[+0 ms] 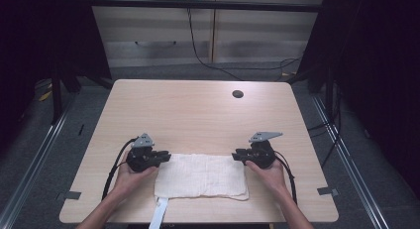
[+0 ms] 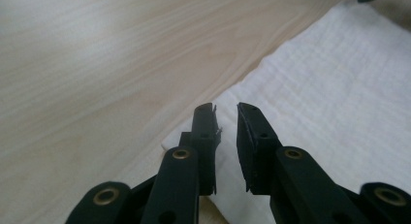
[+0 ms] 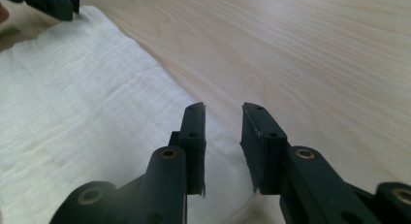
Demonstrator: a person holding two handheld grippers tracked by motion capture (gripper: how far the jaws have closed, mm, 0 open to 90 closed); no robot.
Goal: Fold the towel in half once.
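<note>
A white folded cloth [image 1: 200, 177] lies flat near the front edge of the light wooden table [image 1: 198, 110]. My left gripper [image 1: 166, 157] is at the cloth's far left corner, held in a hand and pointing right. In the left gripper view the cloth [image 2: 329, 98] lies under the left gripper [image 2: 225, 110], whose jaws stand a little apart with nothing pinched between them. My right gripper [image 1: 236, 155] is at the far right corner and points left. In the right gripper view the right gripper [image 3: 223, 110] hangs over the cloth's [image 3: 72, 98] edge, open with an empty gap.
A round dark hole [image 1: 237, 94] sits in the table's far right part. A white strap [image 1: 159, 211] hangs off the front edge below the cloth. Cables [image 1: 203, 55] run over the floor behind the table, with dark curtains at both sides.
</note>
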